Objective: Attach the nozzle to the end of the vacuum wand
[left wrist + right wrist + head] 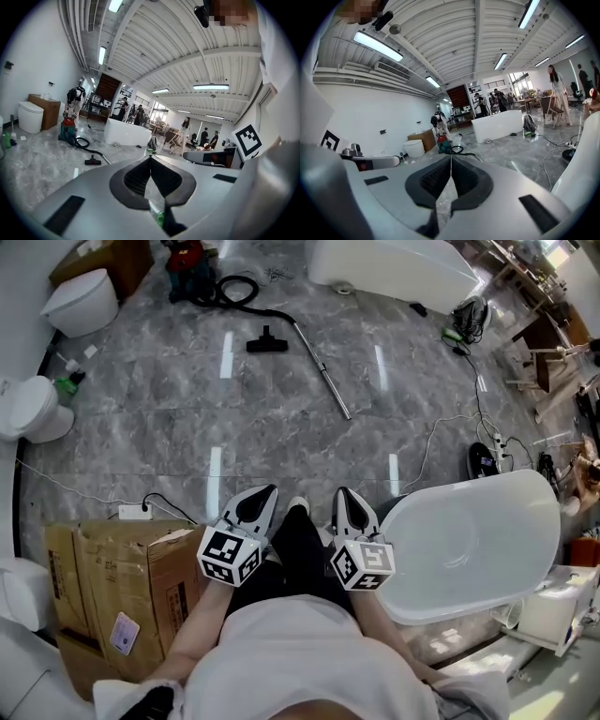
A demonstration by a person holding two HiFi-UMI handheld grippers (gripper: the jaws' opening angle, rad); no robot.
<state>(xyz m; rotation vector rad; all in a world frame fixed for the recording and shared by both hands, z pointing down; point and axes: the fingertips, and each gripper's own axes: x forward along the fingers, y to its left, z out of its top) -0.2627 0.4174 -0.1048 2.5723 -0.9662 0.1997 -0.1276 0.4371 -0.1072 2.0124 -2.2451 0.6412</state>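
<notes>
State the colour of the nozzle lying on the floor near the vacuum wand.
The nozzle is black; the head view shows it best.

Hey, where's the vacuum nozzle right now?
In the head view the black nozzle lies on the grey floor at upper centre, just left of the metal wand at its upper end, below the coiled hose.

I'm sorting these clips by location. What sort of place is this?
Probably a bathroom-fixture showroom or test space, not a home: freestanding white bathtubs and toilets stand loose on a wide marble-look floor, and the gripper views show an open hall with people farther back.
</notes>
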